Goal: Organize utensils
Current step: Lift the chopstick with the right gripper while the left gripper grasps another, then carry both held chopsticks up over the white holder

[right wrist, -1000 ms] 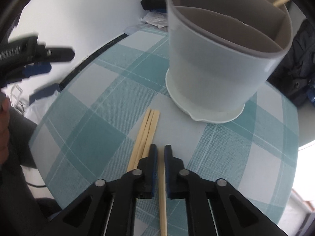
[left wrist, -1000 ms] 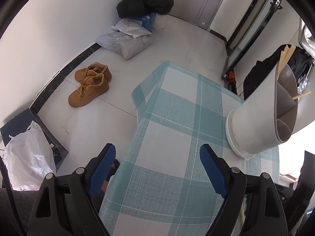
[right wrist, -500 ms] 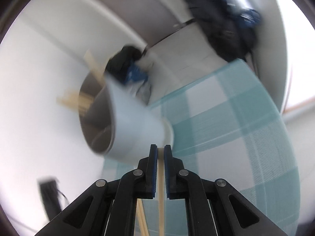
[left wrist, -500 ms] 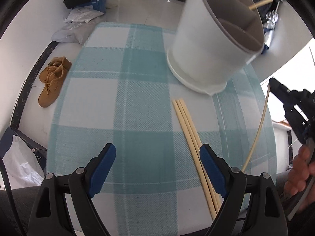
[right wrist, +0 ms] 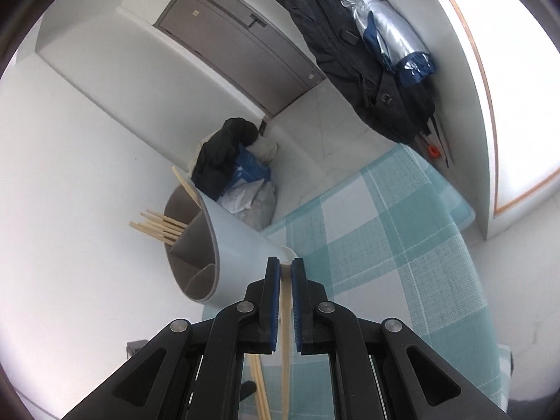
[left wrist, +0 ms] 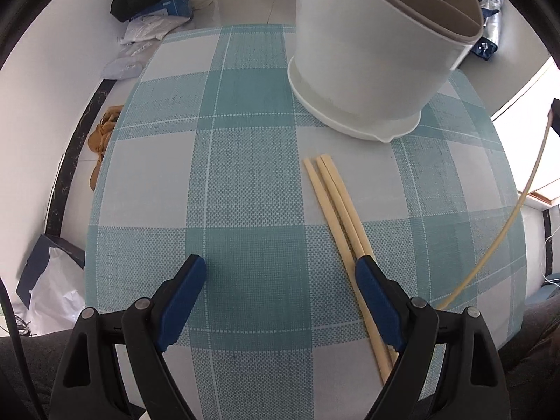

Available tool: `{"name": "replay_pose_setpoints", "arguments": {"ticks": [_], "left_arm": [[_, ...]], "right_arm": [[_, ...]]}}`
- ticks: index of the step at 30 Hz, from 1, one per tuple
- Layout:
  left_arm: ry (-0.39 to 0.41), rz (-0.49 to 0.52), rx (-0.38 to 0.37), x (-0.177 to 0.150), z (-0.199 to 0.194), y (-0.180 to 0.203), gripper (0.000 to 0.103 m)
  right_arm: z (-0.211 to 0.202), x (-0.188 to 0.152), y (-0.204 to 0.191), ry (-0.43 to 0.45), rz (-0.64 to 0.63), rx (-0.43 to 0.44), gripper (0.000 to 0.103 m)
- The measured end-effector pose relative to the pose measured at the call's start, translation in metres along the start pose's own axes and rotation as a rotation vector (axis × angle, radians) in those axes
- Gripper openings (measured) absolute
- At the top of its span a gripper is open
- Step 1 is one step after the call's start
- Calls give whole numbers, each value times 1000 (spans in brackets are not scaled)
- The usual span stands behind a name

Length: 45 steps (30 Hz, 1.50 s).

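Observation:
A white divided utensil holder (left wrist: 378,49) stands at the far side of the checked table (left wrist: 245,182). Three wooden chopsticks (left wrist: 336,203) lie side by side in front of it. My left gripper (left wrist: 280,280) is open just above the table, its right finger over the chopsticks' near ends. My right gripper (right wrist: 286,269) is shut on one chopstick (right wrist: 285,336), lifted and tilted; that chopstick shows at the right edge of the left wrist view (left wrist: 507,224). In the right wrist view the holder (right wrist: 224,248) has several chopsticks (right wrist: 157,225) in one compartment.
The table is small and round-edged with floor close on the left. Brown shoes (left wrist: 101,136), bags (left wrist: 147,31) and a dark box with a white bag (left wrist: 52,280) lie on the floor. Coats (right wrist: 367,70) hang on the far wall by a door.
My right gripper has lifted one chopstick off the table and tilted it up beside the holder. My left gripper swung over the table and came down by the three chopsticks.

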State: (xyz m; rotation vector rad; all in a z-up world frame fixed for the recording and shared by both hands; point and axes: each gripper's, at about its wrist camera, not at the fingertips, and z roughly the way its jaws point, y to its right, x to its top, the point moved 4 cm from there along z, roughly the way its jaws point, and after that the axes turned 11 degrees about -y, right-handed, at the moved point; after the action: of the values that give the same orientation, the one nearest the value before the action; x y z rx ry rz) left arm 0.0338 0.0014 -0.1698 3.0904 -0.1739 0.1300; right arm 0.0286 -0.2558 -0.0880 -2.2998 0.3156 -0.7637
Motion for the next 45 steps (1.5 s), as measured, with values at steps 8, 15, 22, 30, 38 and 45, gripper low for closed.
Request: {"name": "replay_pose_setpoints", "arguments": {"ticks": [8, 15, 22, 30, 38, 45], "left_arm": [[-38, -35, 50, 17, 8, 1, 84], [-27, -127, 68, 35, 9, -8, 75], [-29, -170, 47, 43, 2, 4, 2], [32, -166, 9, 36, -8, 2, 0], [266, -98, -95, 21, -73, 14, 0], [454, 6, -168, 0, -128, 34, 0]], "right_arm": [[-1, -5, -10, 17, -82, -39, 6], [-7, -5, -12, 38, -103, -38, 6], [-8, -5, -11, 42, -106, -41, 6], [-10, -6, -18, 50, -142, -53, 6], [-11, -27, -55, 70, -316, -112, 6], [-17, -48, -86, 123, -462, -163, 6]]}}
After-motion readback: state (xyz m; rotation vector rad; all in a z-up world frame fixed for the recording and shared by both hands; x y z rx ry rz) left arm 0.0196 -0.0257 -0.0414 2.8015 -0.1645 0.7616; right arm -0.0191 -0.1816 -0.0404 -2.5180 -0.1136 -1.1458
